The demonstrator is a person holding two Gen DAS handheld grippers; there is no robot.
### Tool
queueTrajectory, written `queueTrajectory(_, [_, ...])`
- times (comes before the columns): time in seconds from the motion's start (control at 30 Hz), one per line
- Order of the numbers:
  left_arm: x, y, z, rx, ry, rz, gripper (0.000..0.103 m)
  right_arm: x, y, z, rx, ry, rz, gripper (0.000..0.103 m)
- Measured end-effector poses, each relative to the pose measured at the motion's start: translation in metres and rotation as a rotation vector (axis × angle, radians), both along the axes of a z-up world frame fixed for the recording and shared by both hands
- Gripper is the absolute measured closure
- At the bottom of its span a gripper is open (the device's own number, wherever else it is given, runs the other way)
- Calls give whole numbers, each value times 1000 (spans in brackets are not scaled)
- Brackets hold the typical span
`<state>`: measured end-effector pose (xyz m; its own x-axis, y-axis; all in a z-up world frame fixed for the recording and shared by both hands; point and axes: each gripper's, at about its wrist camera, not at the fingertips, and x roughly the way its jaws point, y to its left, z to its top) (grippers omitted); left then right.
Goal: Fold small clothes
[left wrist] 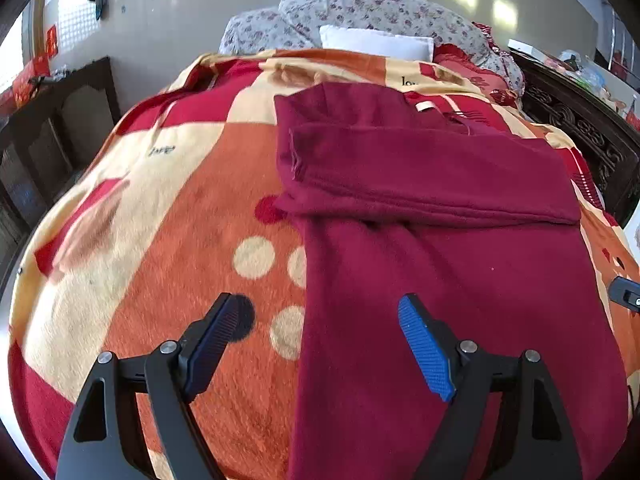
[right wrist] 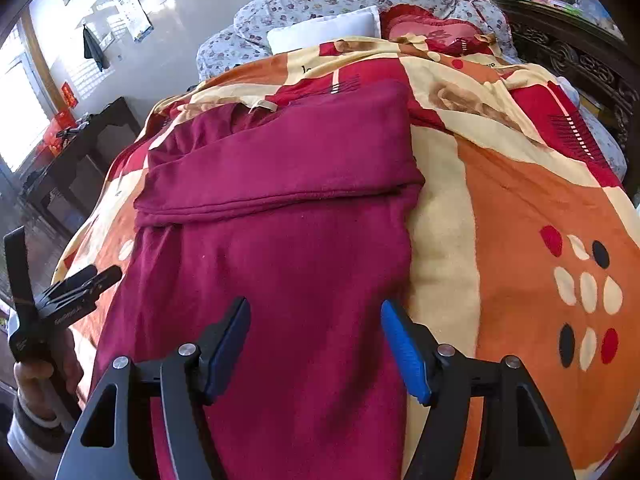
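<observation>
Maroon garment [left wrist: 440,280] lies spread on the patterned blanket [left wrist: 180,208] that covers the bed, its far part folded over into a thick band across its width, the near part running flat toward the cameras. No container shows in either view; the blanket alone bears the garment. In the left wrist view the left gripper [left wrist: 320,316] stands released, jaws wide, nothing between the pads: one blue pad [left wrist: 424,344] hangs over the garment's left edge and the other over the bare orange of the blanket with its pale dots. In the right wrist view the right gripper [right wrist: 316,320] is likewise released and empty, both pads above the garment near its right edge, with cream blanket just beside the right finger. Whether either pad touches the cloth I cannot tell. At the left rim of the right wrist view the person's hand [right wrist: 36,376] grips the left gripper's handle, a pale sleeve below it. Beyond the garment, at the head of the bed, rest a white pillow [left wrist: 376,42], a flowered quilt [left wrist: 360,8] and a red heart-shaped cushion [right wrist: 428,26]. A dark carved wooden frame [left wrist: 576,124] runs along the right side, and a dark wooden table [right wrist: 80,152] stands to the left by the wall.
</observation>
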<state>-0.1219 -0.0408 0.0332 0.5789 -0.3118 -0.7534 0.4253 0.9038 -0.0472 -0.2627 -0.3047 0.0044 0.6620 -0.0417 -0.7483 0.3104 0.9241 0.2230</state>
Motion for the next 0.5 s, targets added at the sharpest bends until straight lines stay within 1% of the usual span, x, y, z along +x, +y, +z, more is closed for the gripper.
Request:
queueTrajectory(0.07, [-1, 2, -3, -1, 25, -8, 21, 0, 1, -3, 7, 1, 0, 30])
queueTrajectory(0.17, [-3, 9, -4, -17, 40, -6, 21, -6, 0, -10, 25, 9, 8, 30])
queueTrajectory(0.3, [4, 12, -6, -40, 59, 18, 21, -5, -15, -5, 40, -7, -34, 29])
queueTrajectory(0.4, [12, 10, -1, -58, 58, 28, 21, 7, -25, 7, 13, -49, -69, 28])
queueTrajectory(0.5, [32, 4, 8, -84, 35, 69, 19, 29, -38, 14, -36, -66, -109, 28])
